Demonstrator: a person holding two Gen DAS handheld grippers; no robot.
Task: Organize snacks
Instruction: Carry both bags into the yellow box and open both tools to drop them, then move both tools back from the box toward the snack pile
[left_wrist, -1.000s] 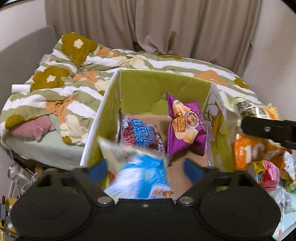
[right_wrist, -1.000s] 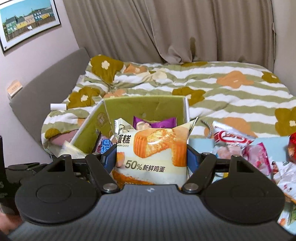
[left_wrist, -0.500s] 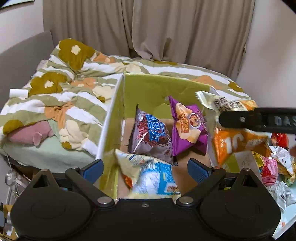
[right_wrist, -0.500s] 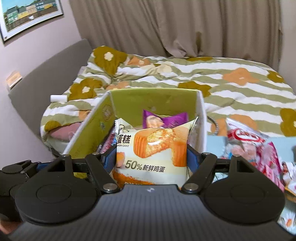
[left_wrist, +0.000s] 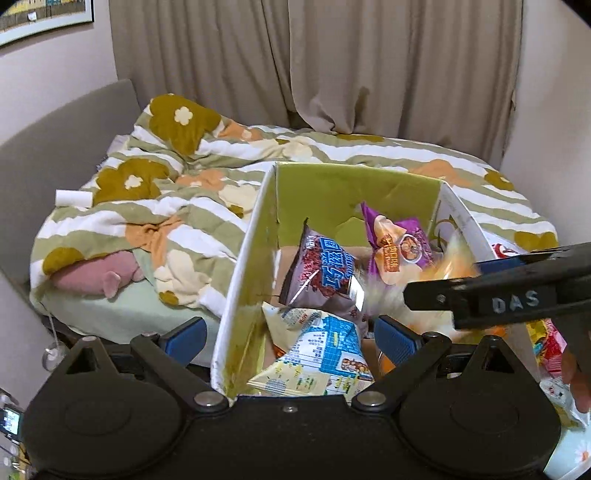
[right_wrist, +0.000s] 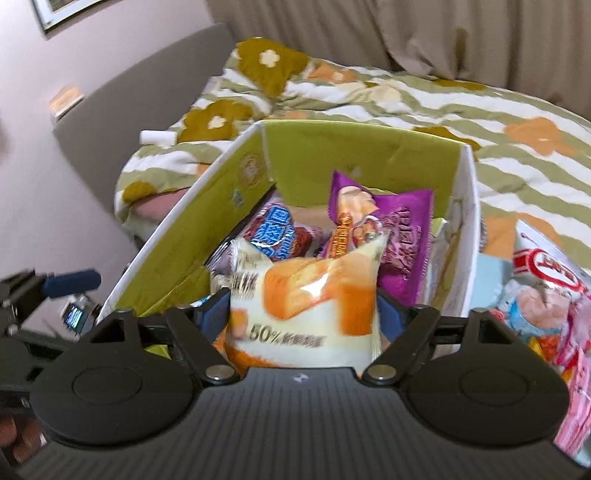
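A green-lined cardboard box (left_wrist: 240, 280) (right_wrist: 192, 229) stands open in front of both grippers. Inside lie a purple packet (left_wrist: 399, 251) (right_wrist: 399, 236), a dark packet with blue letters (left_wrist: 321, 280) and a blue-and-white packet (left_wrist: 321, 354). My right gripper (right_wrist: 303, 317) hangs over the box's near right part with its jaws opening. A blurred white-and-orange cake packet (right_wrist: 306, 299) (left_wrist: 443, 269) sits between the pads, which stand just off its sides. My left gripper (left_wrist: 291, 338) is open and holds nothing, just short of the box's near left corner.
A loose pile of snack packets (right_wrist: 546, 295) lies on a light blue surface right of the box. Behind the box is a bed with a flowered striped quilt (left_wrist: 166, 206), a pink plush (left_wrist: 99, 280) at its near edge, and curtains beyond.
The right gripper came down over the box and its jaws spread off the cake packet, which now blurs. The left gripper drew back slightly from the box.
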